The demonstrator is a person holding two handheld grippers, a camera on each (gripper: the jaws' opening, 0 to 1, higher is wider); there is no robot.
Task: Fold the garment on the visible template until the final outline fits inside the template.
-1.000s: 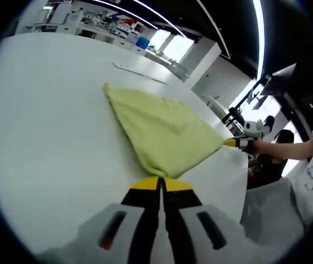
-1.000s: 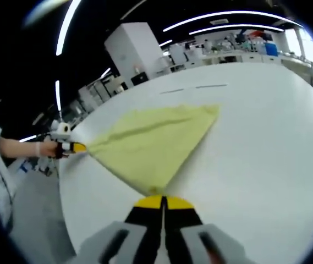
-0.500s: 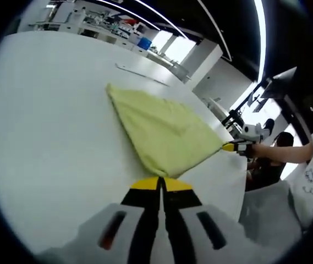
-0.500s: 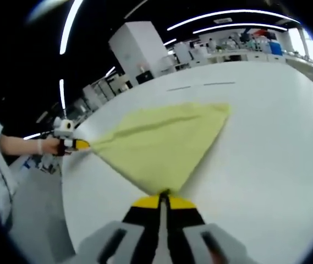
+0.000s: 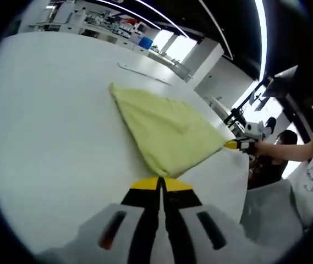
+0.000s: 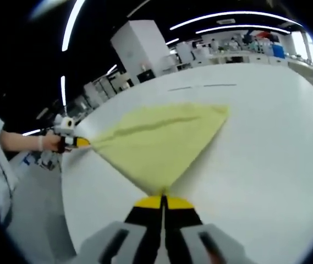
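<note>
On white table point(image 5: 46, 121), yellow garment point(image 5: 167, 132) unmoved; both claws, left point(image 5: 160, 181) and right point(image 6: 163, 198), still clamped on corners.

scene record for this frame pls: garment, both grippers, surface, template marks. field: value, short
garment: yellow cloth, spread on the table, near edge stretched between two held corners
left gripper: jaws together on one near corner
right gripper: jaws together on the other near corner
far corner: lying on the table, free
table: white
template: thin dark line marks beyond the cloth; full outline not readable
fold state: not yet within any outline that can be confirmed
</note>
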